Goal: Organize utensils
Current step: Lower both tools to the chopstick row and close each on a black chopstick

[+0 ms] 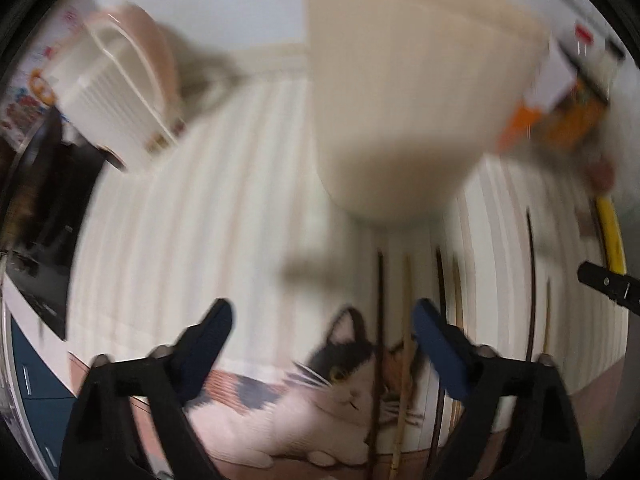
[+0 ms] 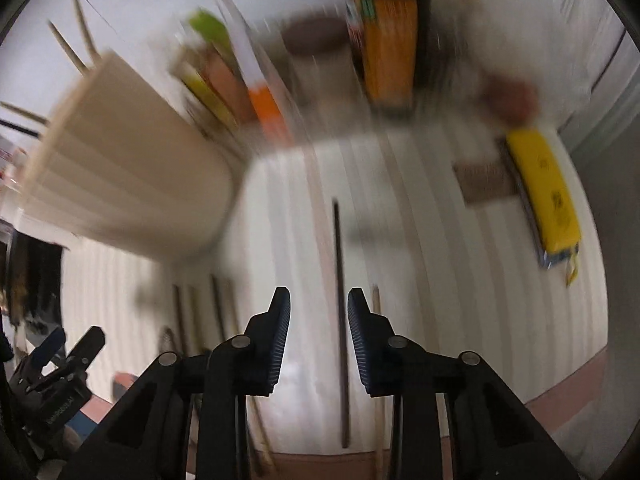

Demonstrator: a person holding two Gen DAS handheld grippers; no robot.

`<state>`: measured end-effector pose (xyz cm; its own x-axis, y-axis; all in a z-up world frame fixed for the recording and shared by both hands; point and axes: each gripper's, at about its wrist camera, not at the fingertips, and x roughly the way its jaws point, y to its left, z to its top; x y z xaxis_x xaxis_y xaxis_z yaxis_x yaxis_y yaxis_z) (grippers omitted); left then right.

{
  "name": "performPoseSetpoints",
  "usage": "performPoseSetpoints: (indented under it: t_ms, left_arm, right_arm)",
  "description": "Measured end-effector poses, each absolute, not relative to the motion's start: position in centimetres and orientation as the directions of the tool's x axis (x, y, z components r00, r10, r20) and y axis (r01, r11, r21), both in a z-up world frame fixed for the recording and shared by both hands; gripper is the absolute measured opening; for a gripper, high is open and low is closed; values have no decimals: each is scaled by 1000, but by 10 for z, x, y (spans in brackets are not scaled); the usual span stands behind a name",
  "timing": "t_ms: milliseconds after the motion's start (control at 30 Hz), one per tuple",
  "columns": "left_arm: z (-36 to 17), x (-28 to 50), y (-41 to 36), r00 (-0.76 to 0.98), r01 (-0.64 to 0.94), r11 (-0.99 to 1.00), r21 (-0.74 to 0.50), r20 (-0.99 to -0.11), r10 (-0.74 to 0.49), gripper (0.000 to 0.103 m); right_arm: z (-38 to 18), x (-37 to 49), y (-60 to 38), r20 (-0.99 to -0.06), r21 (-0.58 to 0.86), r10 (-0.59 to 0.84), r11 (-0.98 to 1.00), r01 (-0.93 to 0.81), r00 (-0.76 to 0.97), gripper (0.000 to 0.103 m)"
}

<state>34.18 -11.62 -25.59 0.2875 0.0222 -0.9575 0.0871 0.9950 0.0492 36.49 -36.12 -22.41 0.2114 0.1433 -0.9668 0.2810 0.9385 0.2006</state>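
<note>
Barely started: chopsticks lie loose on the striped mat, a few already upright in the beige holder. Left tongs wide, empty, over the chopsticks. Right tongs narrow, empty, a dark chopstick below the gap. Only the left view shows the cat print; only the right shows the yellow pouch.

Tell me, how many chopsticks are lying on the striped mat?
6 chopsticks, in three dark-and-light pairs: one seen between the left gripper's fingers, one just right of them, one farther right. Blur may hide others.
</note>
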Motion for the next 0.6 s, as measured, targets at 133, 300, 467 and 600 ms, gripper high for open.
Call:
performPoseSetpoints:
  t_ms: [133, 300, 467, 600]
  left_arm:
    - [-292, 340, -131, 206, 135, 989, 56, -978, 27, 52]
    - [-319, 341, -141, 153, 162, 985, 65, -987, 40, 39]
    - [-327, 345, -149, 152, 181, 982, 53, -988, 26, 14]
    - [-329, 350, -148, 147, 179, 983, 48, -989, 22, 4]
  right_arm:
    - [-254, 360, -358, -979, 182, 147, 943, 278, 142, 31]
    - [-280, 365, -356, -986, 161, 143, 946, 281, 82, 31]
    - [-300, 374, -351, -991, 134, 128, 953, 273, 41, 31]
    - [-310, 379, -348, -995, 103, 99, 958, 268, 26, 22]
